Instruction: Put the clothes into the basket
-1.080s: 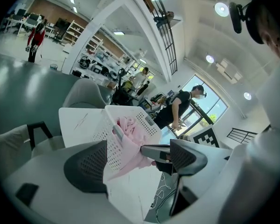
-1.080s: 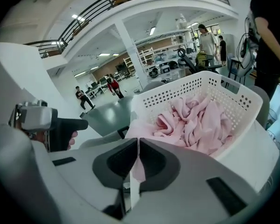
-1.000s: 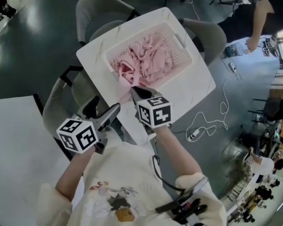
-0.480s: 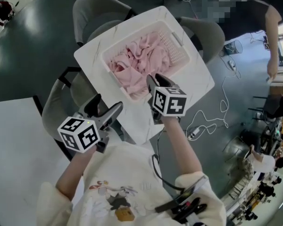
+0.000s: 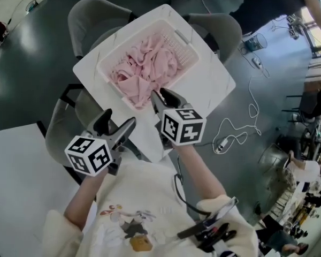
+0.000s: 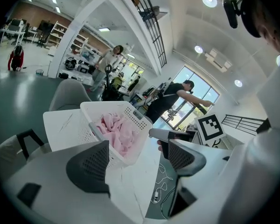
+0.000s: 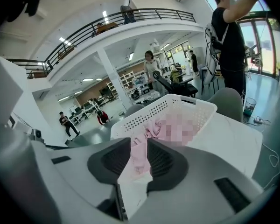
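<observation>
While one basket (image 5: 182, 43) holds clothes (image 5: 147, 68), left hand-held gripper (image 5: 117, 121) open, right (image 5: 161, 95) just opening, cloth (image 7: 139, 155) between

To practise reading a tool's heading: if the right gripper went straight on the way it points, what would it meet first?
Most likely the pink cloth draped over the basket's near rim; it shows in the gap of the right gripper's jaws, which have just been opening. Depth is unclear.
</observation>
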A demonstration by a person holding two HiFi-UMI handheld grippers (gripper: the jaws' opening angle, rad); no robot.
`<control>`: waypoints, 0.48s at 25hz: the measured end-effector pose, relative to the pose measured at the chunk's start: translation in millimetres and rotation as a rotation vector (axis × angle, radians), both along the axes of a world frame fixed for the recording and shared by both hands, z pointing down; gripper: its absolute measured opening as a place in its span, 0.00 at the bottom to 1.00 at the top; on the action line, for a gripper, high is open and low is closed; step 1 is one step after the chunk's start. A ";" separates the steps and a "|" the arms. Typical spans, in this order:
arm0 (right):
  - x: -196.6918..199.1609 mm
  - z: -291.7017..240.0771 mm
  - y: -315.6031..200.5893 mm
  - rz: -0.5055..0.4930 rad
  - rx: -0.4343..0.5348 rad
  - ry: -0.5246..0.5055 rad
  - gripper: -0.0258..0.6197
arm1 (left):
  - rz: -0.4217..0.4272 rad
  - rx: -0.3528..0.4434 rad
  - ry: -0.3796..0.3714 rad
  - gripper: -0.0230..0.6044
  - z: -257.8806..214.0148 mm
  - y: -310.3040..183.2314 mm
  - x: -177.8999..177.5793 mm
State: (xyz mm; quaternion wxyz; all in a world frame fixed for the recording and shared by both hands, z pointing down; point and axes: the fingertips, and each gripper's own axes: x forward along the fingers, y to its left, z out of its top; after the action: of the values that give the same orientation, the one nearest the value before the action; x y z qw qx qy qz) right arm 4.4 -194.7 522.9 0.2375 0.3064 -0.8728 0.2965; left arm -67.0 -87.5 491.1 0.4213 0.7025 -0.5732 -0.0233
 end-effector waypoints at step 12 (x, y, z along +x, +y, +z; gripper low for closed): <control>34.3 -27.6 45.7 -0.010 0.125 -0.037 0.13 | -0.023 0.020 -0.096 0.10 -17.2 15.1 54.3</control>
State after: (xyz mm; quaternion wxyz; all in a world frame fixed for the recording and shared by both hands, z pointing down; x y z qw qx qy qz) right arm 38.7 -149.0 495.3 0.2034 0.3109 -0.8953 0.2456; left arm -12.7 -72.4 474.0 0.3858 0.7004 -0.6005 -0.0003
